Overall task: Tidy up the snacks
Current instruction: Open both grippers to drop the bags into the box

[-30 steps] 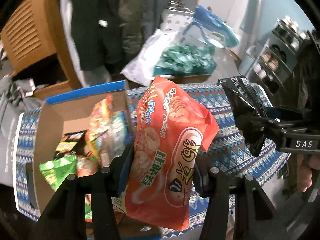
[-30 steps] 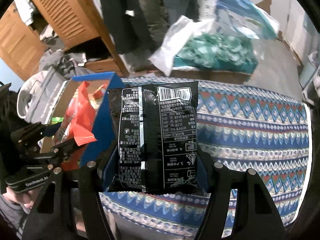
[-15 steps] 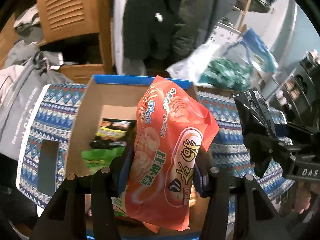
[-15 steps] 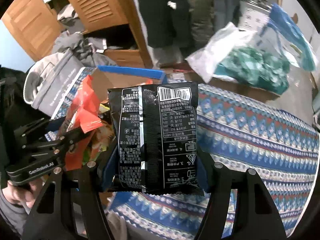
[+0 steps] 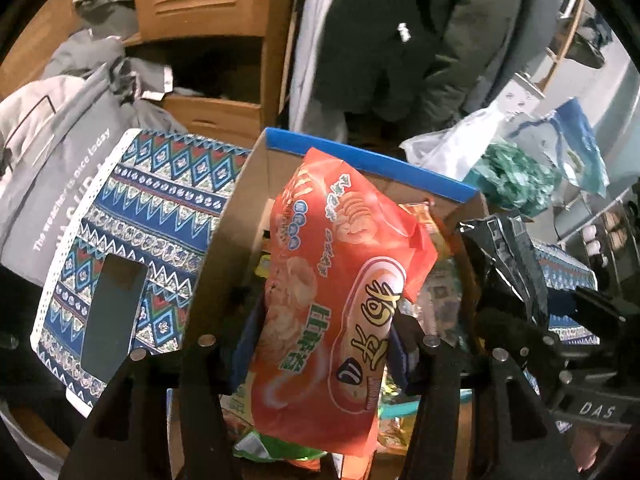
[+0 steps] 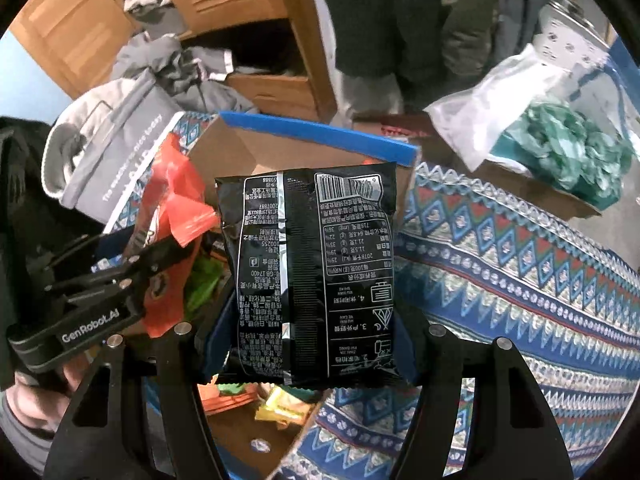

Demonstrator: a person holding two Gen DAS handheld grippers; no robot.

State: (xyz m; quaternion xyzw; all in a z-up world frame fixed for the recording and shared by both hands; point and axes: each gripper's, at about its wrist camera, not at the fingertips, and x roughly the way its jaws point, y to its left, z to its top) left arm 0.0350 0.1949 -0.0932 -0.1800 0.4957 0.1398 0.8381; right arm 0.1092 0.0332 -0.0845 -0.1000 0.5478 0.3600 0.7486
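Now | step: both packets carried over cardboard box (image 5: 248, 200) | left gripper (image 5: 320, 344) clamped on orange snack bag (image 5: 332, 300), jaws just eased wider | right gripper (image 6: 308, 344) clamped on black snack packet (image 6: 308, 276) | next: lower, release inside box.

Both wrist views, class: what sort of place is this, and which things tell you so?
Probably a cluttered bedroom or living space in a home. A louvred wooden wardrobe stands behind with dark coats hanging beside it, a patterned blanket covers the surface, and a cardboard box of snacks sits on it.
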